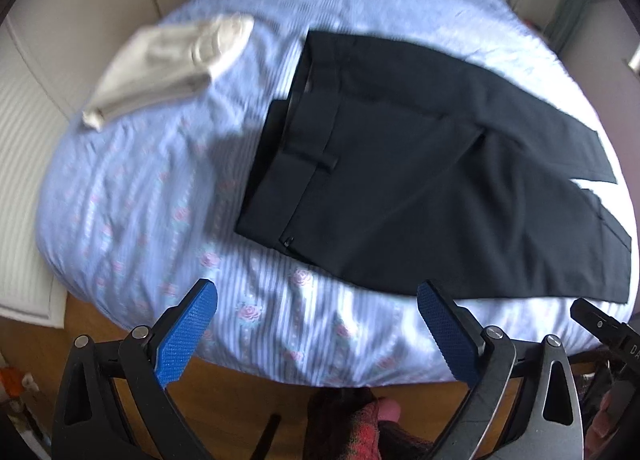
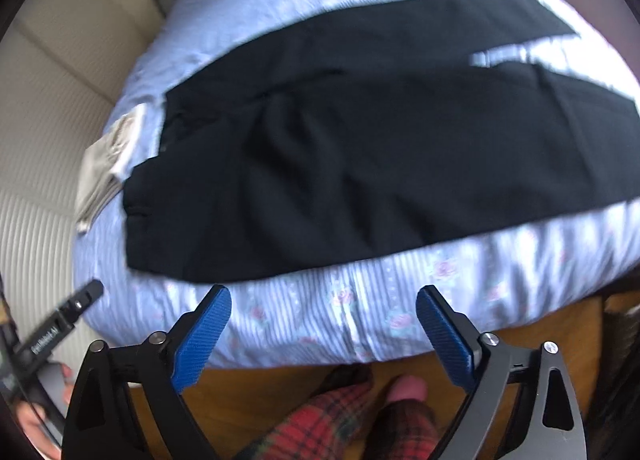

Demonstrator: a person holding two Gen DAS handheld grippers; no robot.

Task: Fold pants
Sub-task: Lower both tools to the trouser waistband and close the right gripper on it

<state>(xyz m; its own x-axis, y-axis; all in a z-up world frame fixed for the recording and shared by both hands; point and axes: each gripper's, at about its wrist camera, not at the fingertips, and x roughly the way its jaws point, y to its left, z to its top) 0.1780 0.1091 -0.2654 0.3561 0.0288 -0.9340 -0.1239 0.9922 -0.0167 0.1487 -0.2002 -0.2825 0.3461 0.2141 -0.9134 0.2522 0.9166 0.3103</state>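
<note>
Black trousers [image 1: 420, 164] lie flat, seemingly unfolded; left gripper [image 1: 316, 332] and right gripper [image 2: 324, 334] hover wide-jawed, empty, next requiring an edge grasp.

A bed [image 1: 160, 200] in blue floral-striped sheets carries dark pants [image 1: 420, 180] and a folded beige garment [image 1: 168, 64].

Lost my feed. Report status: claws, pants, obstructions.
Left claw and right claw open, empty, off the bed. Black pants spread flat, unfolded. Pale folded garment lies apart from the waistband, not blocking.
</note>
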